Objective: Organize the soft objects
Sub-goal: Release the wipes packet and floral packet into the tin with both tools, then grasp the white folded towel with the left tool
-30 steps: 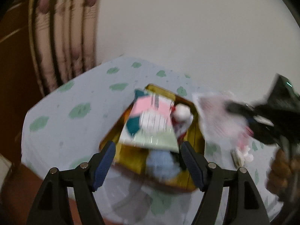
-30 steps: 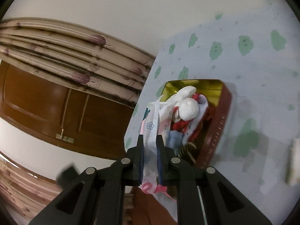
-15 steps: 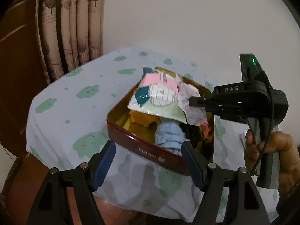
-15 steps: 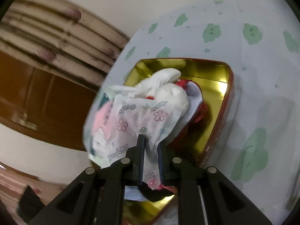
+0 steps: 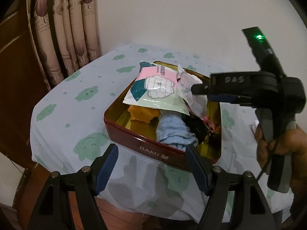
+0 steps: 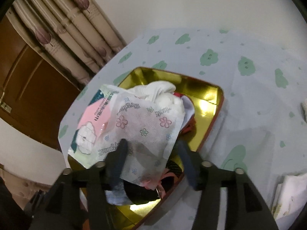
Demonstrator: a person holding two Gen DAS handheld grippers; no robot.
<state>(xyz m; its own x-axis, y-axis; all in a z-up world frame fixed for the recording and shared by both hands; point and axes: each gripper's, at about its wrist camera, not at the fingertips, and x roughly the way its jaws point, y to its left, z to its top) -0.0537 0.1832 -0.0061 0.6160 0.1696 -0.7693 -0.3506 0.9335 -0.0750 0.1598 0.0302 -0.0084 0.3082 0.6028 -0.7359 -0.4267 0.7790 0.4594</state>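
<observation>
A red tin with a gold inside (image 5: 145,145) (image 6: 209,95) sits on the cloth-covered table. It holds a pink-and-teal packet (image 5: 155,84) (image 6: 90,122), a white flowered pouch (image 5: 187,91) (image 6: 145,130), a blue towel (image 5: 174,132), an orange soft thing (image 5: 143,114), a white plush (image 6: 163,94) and dark items. My right gripper (image 6: 151,149) (image 5: 193,90) is open just above the flowered pouch, which lies on the pile. My left gripper (image 5: 151,153) is open and empty in front of the tin's near wall.
The table has a white cloth with green cloud prints (image 5: 86,95) (image 6: 247,65). Curtains (image 5: 67,28) and a wooden door (image 6: 28,80) stand at the left. White paper items (image 6: 287,195) lie at the table's right edge. A wall is behind.
My right gripper carried the flowered pouch over the tin, lowered it onto the pile and opened its jaws. The left gripper drew back a little and stayed open.
</observation>
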